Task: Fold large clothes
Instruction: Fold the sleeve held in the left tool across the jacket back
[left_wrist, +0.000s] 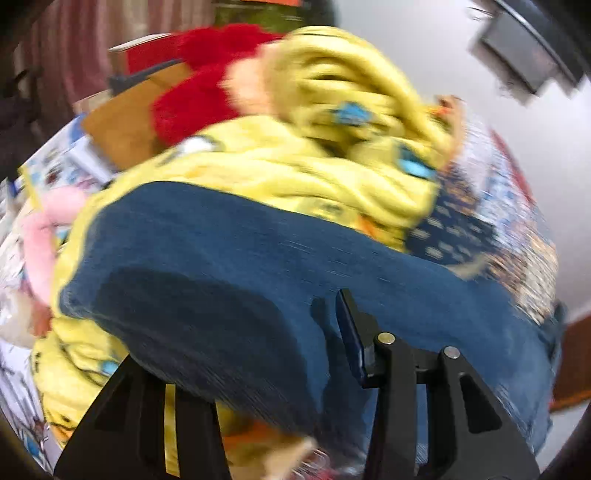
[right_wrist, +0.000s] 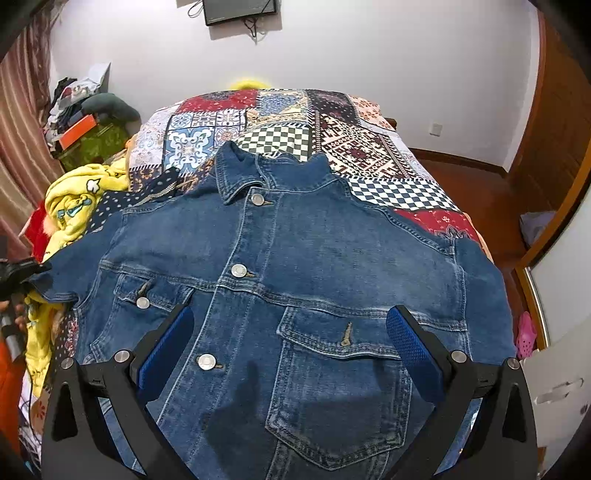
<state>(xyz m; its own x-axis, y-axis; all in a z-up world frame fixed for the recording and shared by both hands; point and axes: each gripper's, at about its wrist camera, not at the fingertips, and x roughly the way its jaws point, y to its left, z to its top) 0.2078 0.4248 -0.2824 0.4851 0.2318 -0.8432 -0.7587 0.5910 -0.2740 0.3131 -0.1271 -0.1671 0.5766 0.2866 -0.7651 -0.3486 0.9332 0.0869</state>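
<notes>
Jacket (right_wrist: 280, 295) lay flat, front up, buttoned, on quilt (right_wrist: 295, 122) of bed; collar toward far wall, hem toward camera, long axis running along bed.

Step, by my reading: sleeve fold starting.

Left gripper (left_wrist: 258, 365) at jacket's left sleeve; denim between fingers, view blurred, cannot tell if clamped.

Right gripper (right_wrist: 291, 350) over chest pocket, fingers wide apart, empty.

Next: firm pinch, carry sleeve inward across jacket front.

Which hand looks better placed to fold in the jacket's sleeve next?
Left, probably. The left gripper has the denim sleeve between its fingers, while the right gripper hangs open over the jacket front, away from either sleeve.
</notes>
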